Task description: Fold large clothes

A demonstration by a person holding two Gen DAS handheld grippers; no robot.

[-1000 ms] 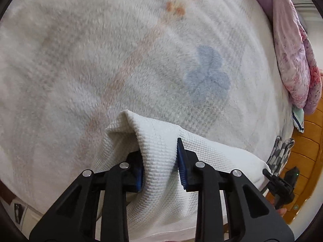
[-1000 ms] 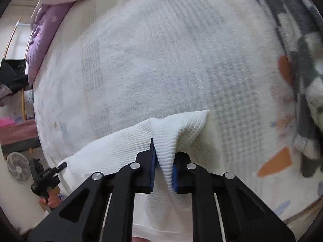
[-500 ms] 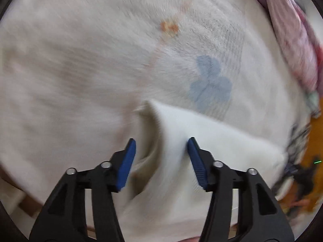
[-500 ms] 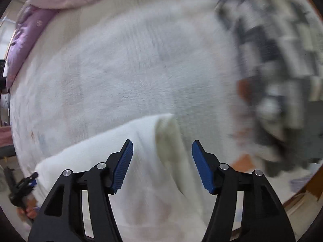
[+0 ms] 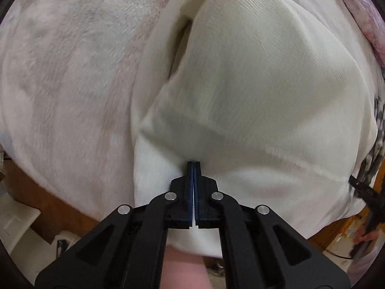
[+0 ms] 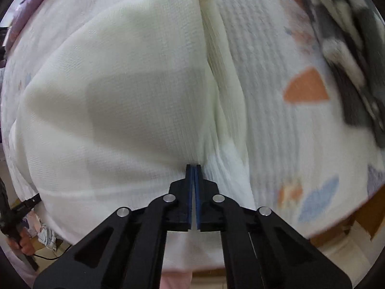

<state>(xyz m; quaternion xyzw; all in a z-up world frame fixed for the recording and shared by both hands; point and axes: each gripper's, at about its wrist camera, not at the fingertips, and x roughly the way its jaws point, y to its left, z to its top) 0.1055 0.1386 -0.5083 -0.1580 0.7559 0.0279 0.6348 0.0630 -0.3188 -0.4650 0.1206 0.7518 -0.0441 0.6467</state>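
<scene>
1. Left gripper (image 5: 194, 162) points steeply down, blue pads pressed flat together after snapping closed; no cloth shows between them, only the cream garment (image 5: 252, 91) lying just past the tips
2. Right gripper (image 6: 194, 165) does the same, jaws just closed, pads meeting with nothing seen between them, tips at the garment's (image 6: 120, 91) near edge
3. The garment lies folded on the bed, spreading ahead of both grippers, a lengthwise fold running away from each
4. Beyond it, the fluffy white blanket (image 5: 72, 60) to the left gripper's left
5. Far right of the right gripper, a grey checked cloth (image 6: 344, 48), blurred
</scene>
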